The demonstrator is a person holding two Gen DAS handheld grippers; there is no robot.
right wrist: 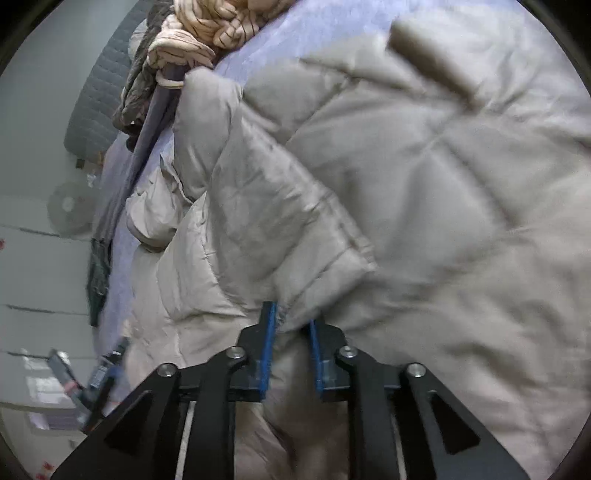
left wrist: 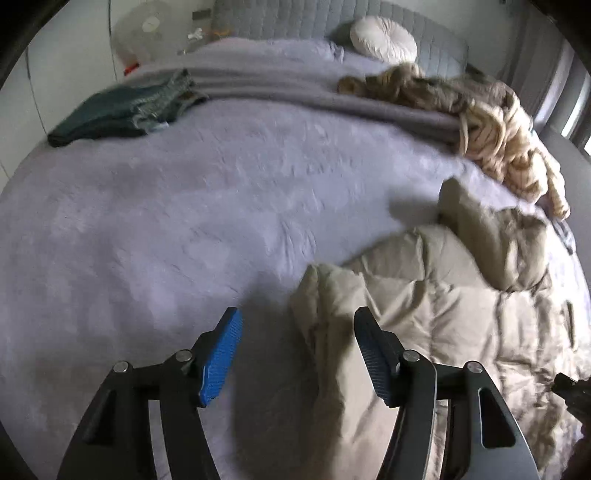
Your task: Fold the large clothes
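on my left feed the left tongs point(left wrist: 297, 354) stand apart over the bed point(left wrist: 155, 229), with nothing pressed between the blue pads; the near edge of the beige puffer jacket point(left wrist: 424, 314) sits in the gap and runs under the right-hand finger, but i see no grip on it. the jacket lies rumpled on the lavender fleece cover, spread toward the right side of that view, one sleeve or flap raised behind it. further back i can make out a folded dark green garment point(left wrist: 110, 114) on the left, well apart from the jacket, a striped cream garment point(left wrist: 502, 140) heaped at the right edge, and a round white cushion point(left wrist: 384, 38) against the grey quilted headboard point(left wrist: 295, 18).

on my right feed the right tongs point(right wrist: 293, 325) are nearly together, clamped on a quilted hem of the puffer jacket point(right wrist: 406, 166), the fabric bunched between the blue pads. the jacket fills most of this blurred view. the other tool shows at lower left, too smeared to read.
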